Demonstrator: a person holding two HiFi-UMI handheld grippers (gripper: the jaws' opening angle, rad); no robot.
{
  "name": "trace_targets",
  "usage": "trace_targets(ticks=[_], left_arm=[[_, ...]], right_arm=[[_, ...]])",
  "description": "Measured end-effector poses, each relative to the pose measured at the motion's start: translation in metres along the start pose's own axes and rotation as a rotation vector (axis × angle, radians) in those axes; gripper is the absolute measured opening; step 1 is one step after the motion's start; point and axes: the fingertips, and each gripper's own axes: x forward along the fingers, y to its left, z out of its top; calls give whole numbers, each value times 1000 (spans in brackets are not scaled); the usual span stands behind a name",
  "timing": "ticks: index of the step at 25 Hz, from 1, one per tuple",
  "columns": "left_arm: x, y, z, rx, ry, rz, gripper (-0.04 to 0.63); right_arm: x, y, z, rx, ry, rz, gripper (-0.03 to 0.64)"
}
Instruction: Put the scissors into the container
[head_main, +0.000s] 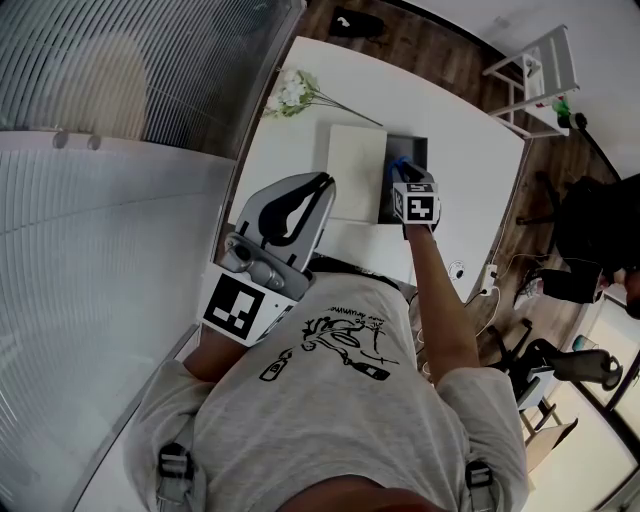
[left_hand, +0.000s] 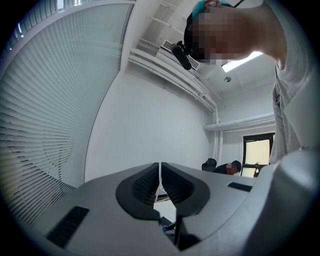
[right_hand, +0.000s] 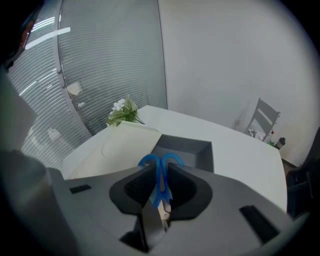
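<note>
Blue-handled scissors (right_hand: 161, 172) are clamped between the jaws of my right gripper (right_hand: 161, 181), handles pointing forward over the near edge of the dark grey open container (right_hand: 186, 149). From the head view the right gripper (head_main: 405, 182) hovers at the container (head_main: 412, 148), with the scissors' blue handles (head_main: 398, 165) just showing. My left gripper (head_main: 325, 182) is raised near my chest, jaws pressed together and holding nothing. In the left gripper view its jaws (left_hand: 160, 176) point at a white wall.
A cream lid (head_main: 356, 172) lies left of the container on the white table (head_main: 470, 170). White flowers (head_main: 290, 92) lie at the table's far left corner. Window blinds (head_main: 120, 200) run along the left. A white chair (head_main: 540, 70) stands beyond the table.
</note>
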Motion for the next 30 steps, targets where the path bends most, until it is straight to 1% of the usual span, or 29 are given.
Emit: trace_targets(ticks=[11,22,30], left_arm=[[1,6,-4,-14,2,16,31],[2,9,-5,-20,10,28,31],[1,12,-7,-24,18,44,31]], right_arm=[[20,-3,-8,34,46,0,83],[37,-9,-26,64,103,-2,84],[42,-9,-28,64,120,-4,86]])
